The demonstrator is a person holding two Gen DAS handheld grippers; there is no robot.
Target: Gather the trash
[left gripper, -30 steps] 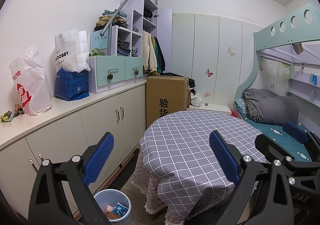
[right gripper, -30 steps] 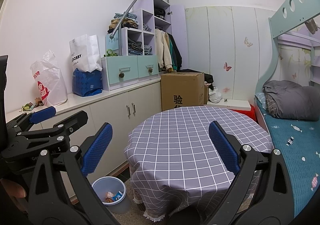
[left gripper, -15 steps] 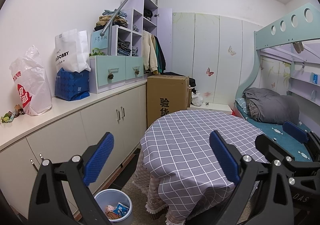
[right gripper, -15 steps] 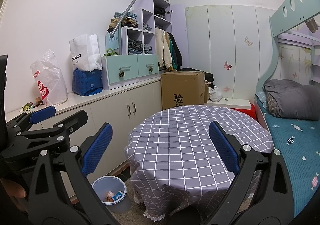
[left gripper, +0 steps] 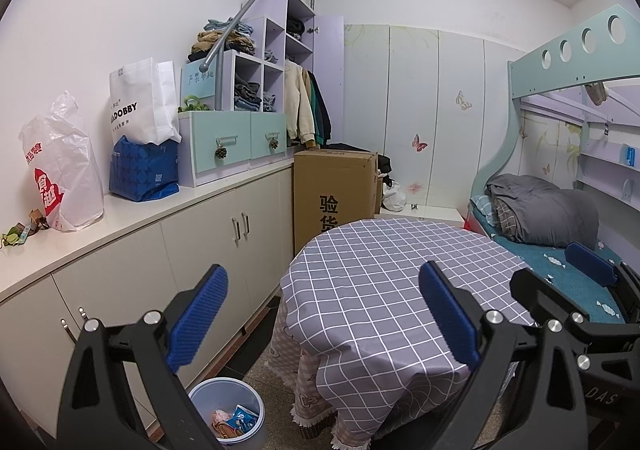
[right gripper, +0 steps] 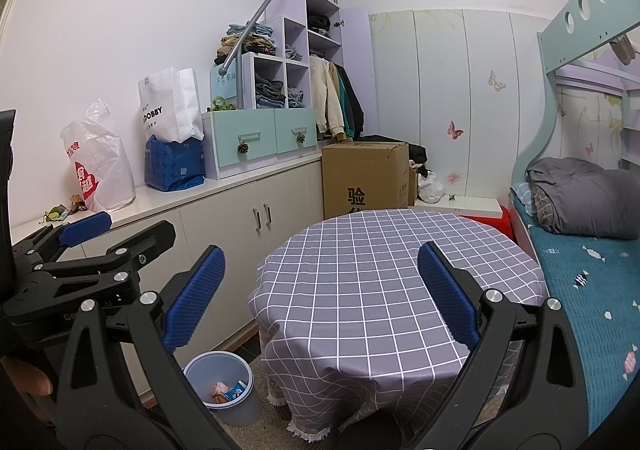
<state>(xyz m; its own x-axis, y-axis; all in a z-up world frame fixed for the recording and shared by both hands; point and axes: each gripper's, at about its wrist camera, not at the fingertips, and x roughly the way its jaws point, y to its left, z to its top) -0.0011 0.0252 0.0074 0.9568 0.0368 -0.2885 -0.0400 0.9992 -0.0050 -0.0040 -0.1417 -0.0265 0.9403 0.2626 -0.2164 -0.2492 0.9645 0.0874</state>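
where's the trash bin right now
The trash bin stands on the floor, low and left of centre in both wrist views, between the white cabinets and the checked round table.

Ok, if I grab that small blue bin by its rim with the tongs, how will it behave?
The bin looks like thin plastic, so its rim may flex. It holds only a few wrappers, so it is probably light. Lifted from one side, it would likely tilt and might spill.
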